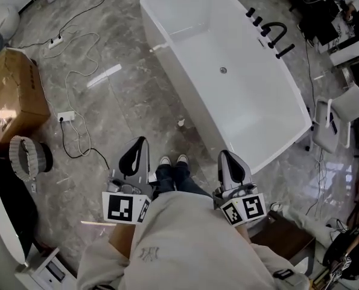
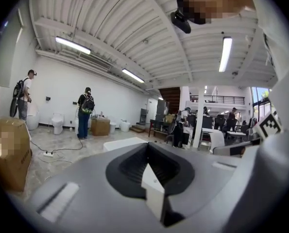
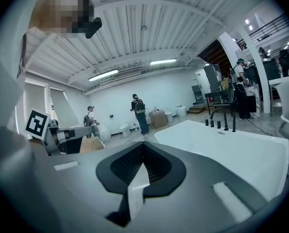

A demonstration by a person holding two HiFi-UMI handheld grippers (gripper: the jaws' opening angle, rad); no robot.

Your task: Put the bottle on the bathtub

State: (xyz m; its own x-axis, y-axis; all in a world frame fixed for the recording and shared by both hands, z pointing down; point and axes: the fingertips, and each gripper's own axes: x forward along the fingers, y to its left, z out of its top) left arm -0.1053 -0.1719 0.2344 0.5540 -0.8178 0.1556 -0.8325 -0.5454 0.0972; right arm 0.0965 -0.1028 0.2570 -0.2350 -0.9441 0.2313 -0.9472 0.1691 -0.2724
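Observation:
The white bathtub (image 1: 171, 71) stands ahead of me on the marble floor, with black taps (image 1: 274, 35) on its far rim. It also shows as a white rim in the left gripper view (image 2: 122, 143) and a broad basin in the right gripper view (image 3: 222, 149). A small white object (image 1: 180, 123) stands on the floor beside the tub, too small to tell what it is. My left gripper (image 1: 138, 145) (image 2: 146, 152) and right gripper (image 1: 226, 157) (image 3: 143, 149) are held close in front of my body, pointing roughly level. Both are shut with nothing between the jaws.
A cardboard box (image 1: 13, 92) sits at the left, with cables and a power strip (image 1: 66, 116) trailing across the floor. A round ribbed object (image 1: 28, 157) lies near the box. White chairs (image 1: 339, 116) stand right of the tub. People with backpacks (image 2: 86, 111) stand far off.

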